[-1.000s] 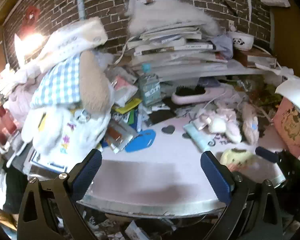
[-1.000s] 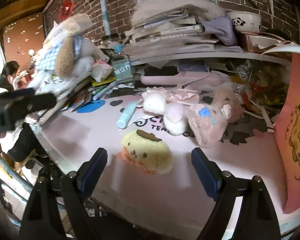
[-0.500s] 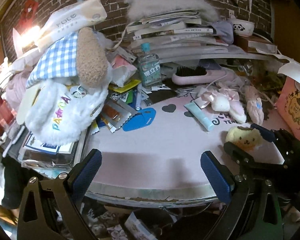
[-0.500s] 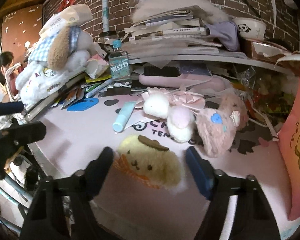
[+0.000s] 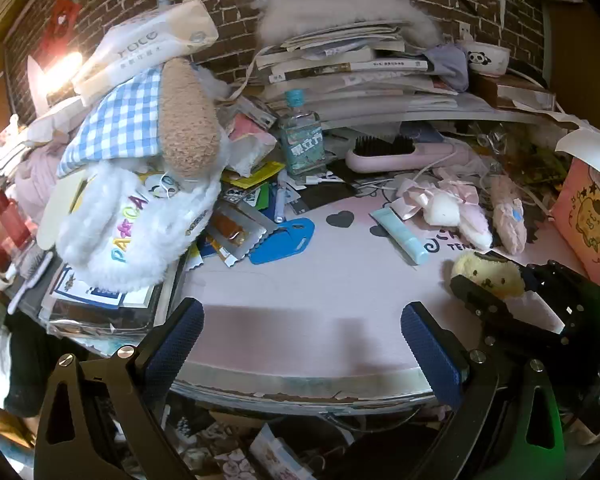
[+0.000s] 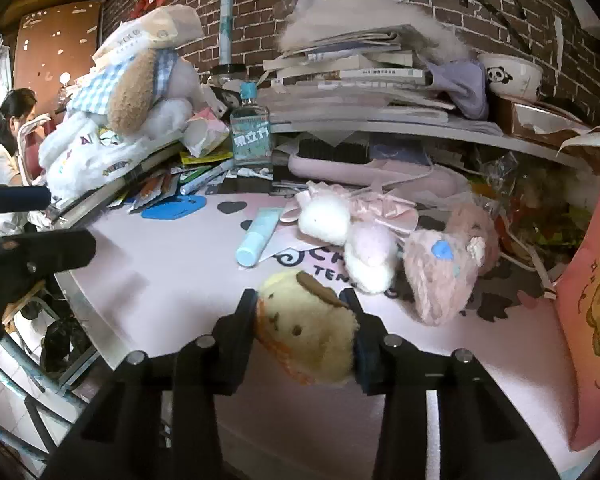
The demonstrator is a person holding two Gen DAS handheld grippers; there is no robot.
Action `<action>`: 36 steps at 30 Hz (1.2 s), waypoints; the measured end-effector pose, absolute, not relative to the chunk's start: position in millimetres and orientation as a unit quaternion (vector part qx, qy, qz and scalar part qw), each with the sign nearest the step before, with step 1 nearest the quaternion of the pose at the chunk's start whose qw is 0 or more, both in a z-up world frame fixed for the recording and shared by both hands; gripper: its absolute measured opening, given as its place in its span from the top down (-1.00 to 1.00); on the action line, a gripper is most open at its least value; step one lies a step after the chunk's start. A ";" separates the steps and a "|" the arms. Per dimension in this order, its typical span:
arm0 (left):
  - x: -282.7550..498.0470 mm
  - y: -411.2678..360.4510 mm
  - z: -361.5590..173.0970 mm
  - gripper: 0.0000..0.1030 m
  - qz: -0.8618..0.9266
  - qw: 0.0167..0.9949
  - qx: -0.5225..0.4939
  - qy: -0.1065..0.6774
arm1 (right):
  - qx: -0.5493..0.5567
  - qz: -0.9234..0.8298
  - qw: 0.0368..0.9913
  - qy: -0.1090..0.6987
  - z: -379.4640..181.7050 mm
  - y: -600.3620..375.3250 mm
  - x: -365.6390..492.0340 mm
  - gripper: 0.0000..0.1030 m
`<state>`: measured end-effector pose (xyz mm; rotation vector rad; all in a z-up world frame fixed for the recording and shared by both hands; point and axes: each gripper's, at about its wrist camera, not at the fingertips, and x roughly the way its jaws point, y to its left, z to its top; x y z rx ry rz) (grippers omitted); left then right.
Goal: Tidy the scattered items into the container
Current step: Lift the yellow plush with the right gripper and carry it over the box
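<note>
A yellow plush dog [image 6: 307, 328] with a brown cap lies near the front of the pink table mat [image 6: 172, 264], and my right gripper [image 6: 300, 308] is shut on its two sides. The left wrist view shows the same plush dog [image 5: 487, 276] at the right, between the right gripper's black fingers [image 5: 473, 290]. My left gripper [image 5: 303, 336] hangs open over the table's front edge with nothing between its blue pads. A light blue tube [image 6: 258, 236], a white and pink ribboned plush [image 6: 327, 218] and a pink plush [image 6: 443, 276] lie behind the dog.
A big white plush [image 5: 140, 216] on stacked papers fills the left side. A blue tag [image 5: 284, 240], a bottle [image 5: 301, 140] and a pink hairbrush [image 5: 399, 152] sit further back, under a shelf of books. A pink bag [image 6: 591, 300] stands at the right. A person [image 6: 4, 140] sits far left.
My right gripper moved forward around the yellow plush dog and shut on it. The left gripper stayed open near the table's front edge.
</note>
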<state>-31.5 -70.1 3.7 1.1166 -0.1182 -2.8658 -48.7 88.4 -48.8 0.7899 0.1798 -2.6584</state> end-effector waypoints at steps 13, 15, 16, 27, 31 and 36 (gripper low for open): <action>-32.2 -65.6 6.0 -0.92 -0.931 0.028 0.362 -0.040 | 0.239 -0.952 0.178 0.071 -18.7 96.7 -39.2 0.31; -32.7 -61.6 7.2 -0.92 -0.931 0.026 0.362 -0.041 | 0.231 -0.954 0.178 0.073 -10.2 99.2 -37.6 0.31; -33.1 -59.3 7.8 -0.92 -0.931 0.024 0.362 -0.042 | 0.227 -0.955 0.178 0.076 -5.4 100.5 -36.9 0.31; -33.6 -41.6 15.3 -0.92 -0.933 0.012 0.355 -0.049 | 0.215 -0.959 0.172 0.074 51.4 119.3 -26.6 0.31; -32.9 -33.4 22.9 -0.92 -0.936 0.004 0.348 -0.053 | 0.215 -0.957 0.184 0.057 68.6 125.7 -21.5 0.31; -34.3 -21.6 28.7 -0.92 -0.938 -0.005 0.343 -0.054 | 0.206 -0.958 0.197 0.035 89.4 140.4 -12.7 0.31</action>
